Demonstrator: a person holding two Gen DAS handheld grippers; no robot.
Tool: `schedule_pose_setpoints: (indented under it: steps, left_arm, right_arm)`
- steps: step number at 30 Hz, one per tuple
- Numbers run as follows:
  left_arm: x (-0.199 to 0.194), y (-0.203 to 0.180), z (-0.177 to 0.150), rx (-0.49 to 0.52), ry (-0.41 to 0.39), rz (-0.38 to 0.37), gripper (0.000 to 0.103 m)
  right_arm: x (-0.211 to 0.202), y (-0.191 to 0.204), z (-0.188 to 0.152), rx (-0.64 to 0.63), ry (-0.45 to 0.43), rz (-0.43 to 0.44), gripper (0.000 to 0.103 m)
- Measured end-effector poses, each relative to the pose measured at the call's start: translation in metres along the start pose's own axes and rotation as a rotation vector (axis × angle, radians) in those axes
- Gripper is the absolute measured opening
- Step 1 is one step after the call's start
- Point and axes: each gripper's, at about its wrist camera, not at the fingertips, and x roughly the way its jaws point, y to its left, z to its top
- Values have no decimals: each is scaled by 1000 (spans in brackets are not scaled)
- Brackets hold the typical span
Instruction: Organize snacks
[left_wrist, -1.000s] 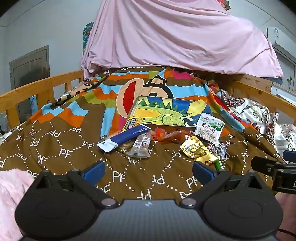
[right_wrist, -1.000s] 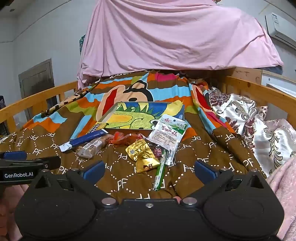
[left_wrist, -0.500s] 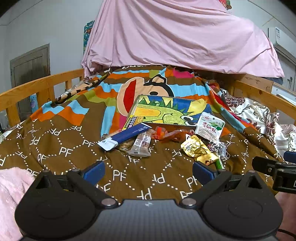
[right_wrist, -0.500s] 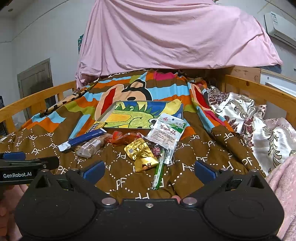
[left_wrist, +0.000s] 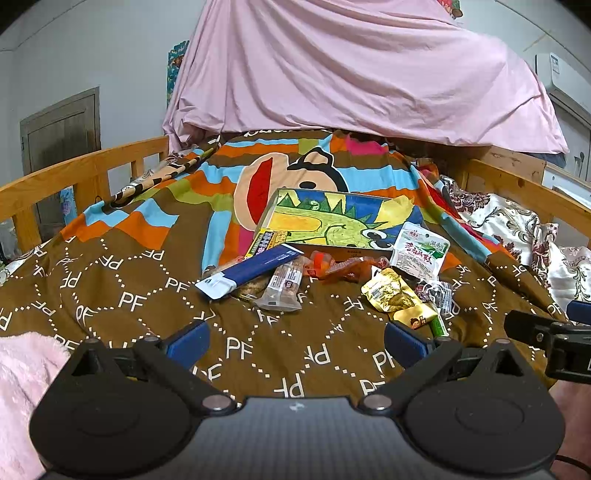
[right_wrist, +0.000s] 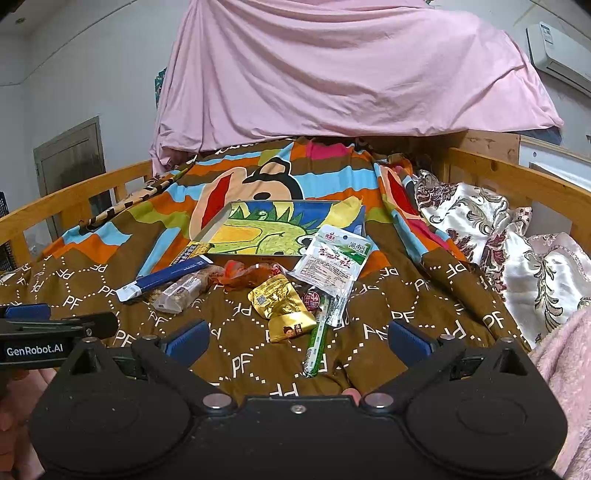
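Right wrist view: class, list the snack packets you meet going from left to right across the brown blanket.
Blue-and-white stick packet → clear-wrapped brown bar → orange-red wrapped snack → gold foil pouch → white-and-green pouch.

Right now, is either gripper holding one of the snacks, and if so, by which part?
Nothing is held. The left gripper and right gripper both have their jaws spread wide and empty, short of the snack pile lying on the bedspread.
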Motion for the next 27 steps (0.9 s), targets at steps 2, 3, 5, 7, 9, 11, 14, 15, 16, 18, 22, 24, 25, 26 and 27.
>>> schedule_pose_setpoints:
  steps: [2,3,5,7,9,11,14,15,16,18,22,24,25,26,27]
  left_arm:
    - [0,0,0,0,0,0,103]
    - [0,0,0,0,0,0,103]
    - [0,0,0,0,1,0,103]
    - [0,0,0,0,1,0,103]
    - [0,0,0,0,1,0,103]
    - [0,0,0,0,2,0,103]
    - [0,0,0,0,2,1,103]
    - [0,0,0,1,2,1,103]
    - [0,0,0,1,3,1,103]
    - [0,0,0,1,2,1,103]
    - [0,0,0,1,3,2,103]
    - [2,2,-2,0,2,9,103]
    - [4,3,-3,-1,2,12,103]
    - [4,3,-3,-2,3,13,103]
    - [5,4,-4,-3,4,13,103]
  right_arm:
    - [0,0,0,0,0,0,102]
    - [0,0,0,1,0,1,102]
    - [0,0,0,1,1,0,102]
    - [0,0,0,1,1,1,103]
    - [0,0,0,1,1,1,102]
    - [0,0,0,2,1,1,102]
    - [0,0,0,2,2,1,103]
    - [0,0,0,2,2,1,102]
    - [0,0,0,2,2,1,102]
    - [-1,0,0,3,2,1,102]
    - [-1,0,0,2,3,1,102]
    - [-2,0,0,2,2,-2,102]
    - [-1,0,1,2,1,-3,103]
    - [-1,-1,2,0,2,-4,103]
    - [-1,0,2,-4,4,-6,103]
